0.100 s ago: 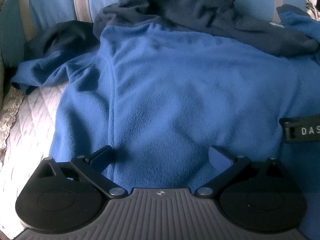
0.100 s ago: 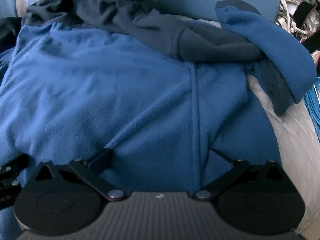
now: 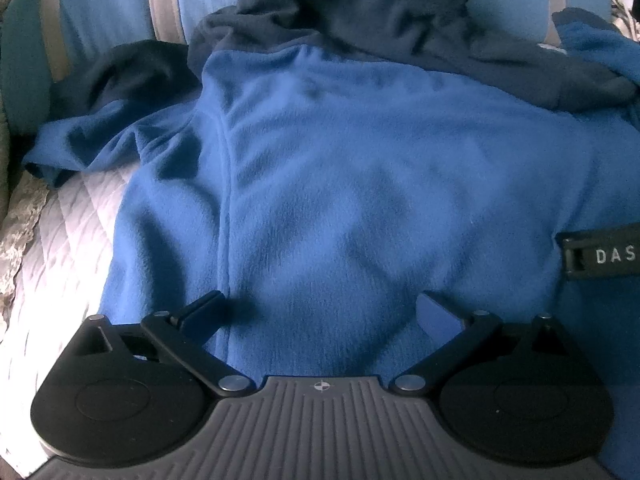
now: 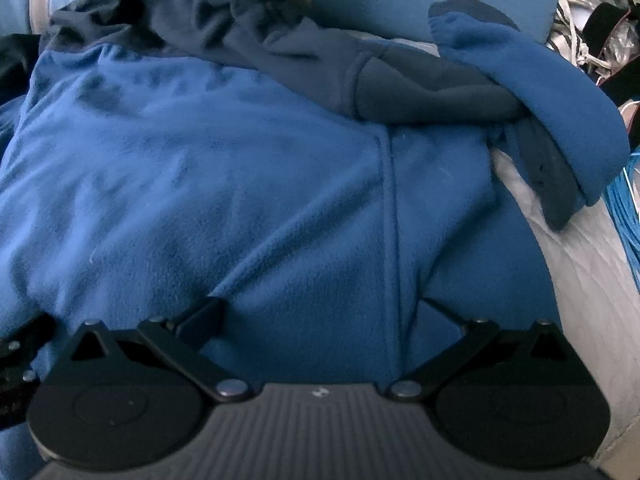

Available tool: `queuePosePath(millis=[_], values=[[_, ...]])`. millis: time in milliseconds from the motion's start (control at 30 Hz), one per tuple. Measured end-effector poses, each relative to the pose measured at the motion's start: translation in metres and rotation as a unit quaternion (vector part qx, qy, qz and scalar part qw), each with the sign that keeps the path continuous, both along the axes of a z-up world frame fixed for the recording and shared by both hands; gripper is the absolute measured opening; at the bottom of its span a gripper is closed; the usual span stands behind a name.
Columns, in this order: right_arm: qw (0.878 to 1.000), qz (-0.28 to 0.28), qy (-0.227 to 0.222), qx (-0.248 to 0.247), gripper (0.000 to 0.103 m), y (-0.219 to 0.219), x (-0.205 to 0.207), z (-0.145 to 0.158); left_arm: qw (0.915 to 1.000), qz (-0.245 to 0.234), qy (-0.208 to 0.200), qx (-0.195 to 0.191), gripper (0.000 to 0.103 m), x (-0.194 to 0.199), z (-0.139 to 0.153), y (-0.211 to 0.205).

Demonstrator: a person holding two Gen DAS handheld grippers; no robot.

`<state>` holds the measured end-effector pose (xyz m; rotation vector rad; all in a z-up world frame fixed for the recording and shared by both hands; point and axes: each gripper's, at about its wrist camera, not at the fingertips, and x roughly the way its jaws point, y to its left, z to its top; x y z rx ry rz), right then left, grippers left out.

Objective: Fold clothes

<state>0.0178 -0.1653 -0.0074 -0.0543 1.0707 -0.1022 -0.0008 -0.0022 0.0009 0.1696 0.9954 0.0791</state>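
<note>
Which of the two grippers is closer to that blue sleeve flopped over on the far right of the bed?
The right gripper. The folded-over sleeve lies just ahead to its right. The left gripper sits on the fleece's opposite side, the sleeve only at its view's far-right edge.

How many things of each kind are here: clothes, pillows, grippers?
Clothes: 1, a blue fleece with a dark navy hood
Pillows: 1 striped blue pillow behind it; whether there are more cannot be told
Grippers: 2, left gripper and right gripper, both open
Total: 4
</note>
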Motion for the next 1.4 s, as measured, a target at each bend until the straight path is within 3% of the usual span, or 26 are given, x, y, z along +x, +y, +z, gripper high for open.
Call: queuePosePath(millis=[233,733,1400], values=[[1.0,0.012,0.001,0.014,0.102,0.003,-0.002,-0.006,1.0,0.003,0.0,0.009,0.103,-0.002,0.002,-0.005],[0.999,0.012,-0.026,-0.026,0.103,0.009,-0.011,-0.003,0.9998,-0.001,-0.004,0.022,0.103,-0.004,0.001,-0.008],[0.998,0.012,-0.042,-0.034,0.103,0.013,-0.018,-0.004,0.9991,-0.022,-0.02,0.032,0.103,-0.009,-0.002,-0.009]])
